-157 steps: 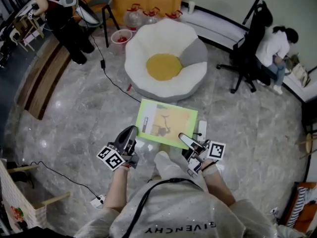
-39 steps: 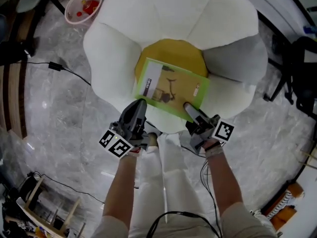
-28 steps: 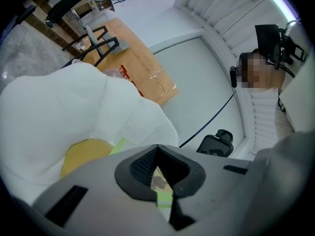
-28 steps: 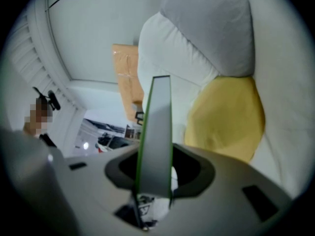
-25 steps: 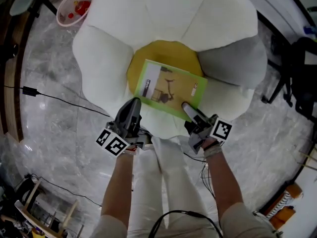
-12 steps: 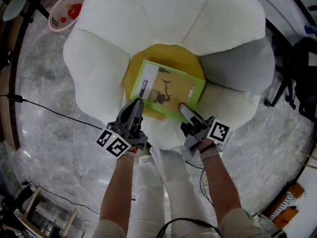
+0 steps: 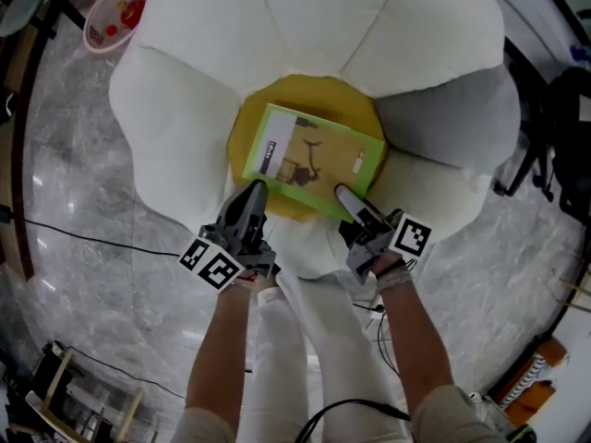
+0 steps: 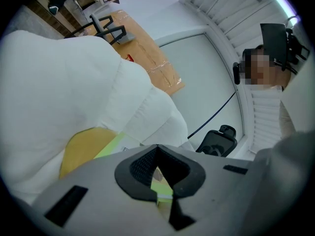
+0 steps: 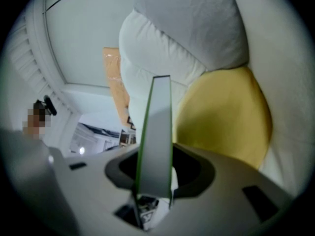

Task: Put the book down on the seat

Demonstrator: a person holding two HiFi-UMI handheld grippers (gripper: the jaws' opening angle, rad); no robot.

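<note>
Book (image 7: 314, 162): brought lower than a second ago and pinched along its near edge from both sides, with the left gripper (image 7: 254, 194) clamped on the near left corner and the right gripper (image 7: 344, 197) closed on the near right edge, cover seen edge-on there. Now held flat and low over the yellow centre cushion (image 7: 323, 100) of the seat (image 7: 305, 26), touching or just above, too close to call. Beyond that, white petals ringed round and a grey petal (image 7: 443, 123) off to the right; probably only settling and letting go left.
</note>
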